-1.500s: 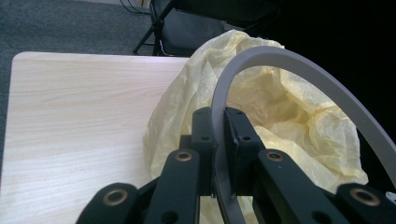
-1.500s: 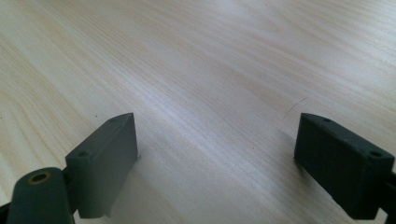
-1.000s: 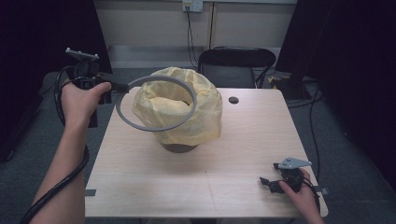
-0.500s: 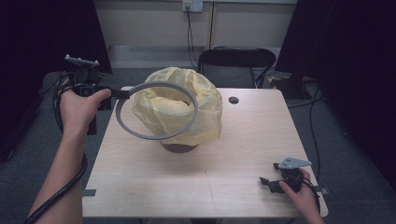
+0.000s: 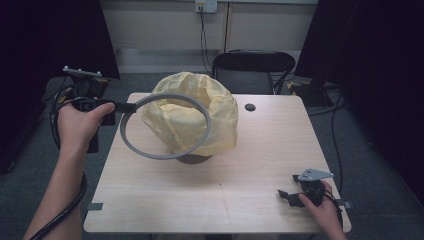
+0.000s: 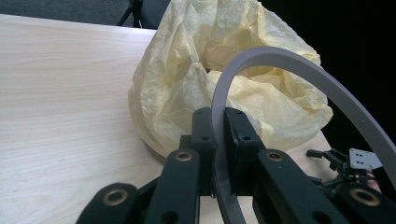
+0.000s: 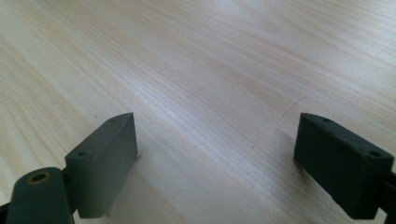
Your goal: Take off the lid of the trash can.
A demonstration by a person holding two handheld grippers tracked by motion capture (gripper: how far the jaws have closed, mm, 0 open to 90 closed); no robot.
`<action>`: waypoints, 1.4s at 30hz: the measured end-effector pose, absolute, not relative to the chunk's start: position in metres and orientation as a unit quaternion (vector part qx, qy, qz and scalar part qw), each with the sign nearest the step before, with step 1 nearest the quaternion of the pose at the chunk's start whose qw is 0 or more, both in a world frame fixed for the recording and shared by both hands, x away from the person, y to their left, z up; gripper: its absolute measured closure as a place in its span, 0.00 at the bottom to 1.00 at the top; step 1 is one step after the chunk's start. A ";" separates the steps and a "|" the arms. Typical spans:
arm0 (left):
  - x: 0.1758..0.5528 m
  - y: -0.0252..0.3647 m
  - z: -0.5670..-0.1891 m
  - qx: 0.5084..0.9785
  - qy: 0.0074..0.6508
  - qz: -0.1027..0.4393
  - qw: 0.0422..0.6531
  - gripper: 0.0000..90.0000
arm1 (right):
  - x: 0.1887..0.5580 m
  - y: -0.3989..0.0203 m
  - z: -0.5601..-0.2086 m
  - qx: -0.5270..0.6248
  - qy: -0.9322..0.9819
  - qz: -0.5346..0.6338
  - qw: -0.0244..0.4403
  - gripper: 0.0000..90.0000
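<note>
Pale wood table [image 5: 200,200] carries my yellow bag [image 5: 200,117], draped over a dark bin at frame centre. In front of it hangs the grey ring [image 5: 165,127], tilted, my left gripper [image 6: 218,140] clamped on its rim at centre left. My right gripper [image 7: 217,158] rests lower right, jaws wide apart, empty.

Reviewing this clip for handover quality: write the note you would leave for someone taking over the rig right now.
Left gripper: shut on the grey ring, held raised and tilted in front of the yellow bag.
Right gripper: open, nothing between the jaws, resting low at the table's near right corner.
Things: the bag lines a dark bin standing mid-table, its edges puffed up loosely.
Done: ring is picked up and brought to the bag.
Left: probably seat the ring over the bag's mouth onto the bin's rim; the right gripper may need to steady the bag.
</note>
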State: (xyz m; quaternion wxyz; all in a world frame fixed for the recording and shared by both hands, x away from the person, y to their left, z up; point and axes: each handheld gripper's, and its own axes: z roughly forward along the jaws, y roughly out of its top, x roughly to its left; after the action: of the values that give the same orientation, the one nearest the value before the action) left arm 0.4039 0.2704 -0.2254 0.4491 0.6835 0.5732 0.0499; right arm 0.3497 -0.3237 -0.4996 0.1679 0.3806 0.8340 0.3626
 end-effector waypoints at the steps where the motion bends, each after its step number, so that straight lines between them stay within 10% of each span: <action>1: 0.401 0.271 -0.226 0.683 0.572 0.049 0.452 0.93 | 0.350 -0.324 -0.500 0.381 0.834 0.362 0.167 0.14; 42: 0.342 0.301 -0.257 0.699 0.539 0.019 0.469 0.93 | 0.349 -0.324 -0.500 0.381 0.834 0.362 0.167 0.14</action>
State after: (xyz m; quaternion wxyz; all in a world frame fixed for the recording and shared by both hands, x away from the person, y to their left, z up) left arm 0.3422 0.3009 -0.2565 0.4689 0.6991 0.5395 0.0190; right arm 0.3493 -0.3237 -0.4995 0.1668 0.3814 0.8342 0.3616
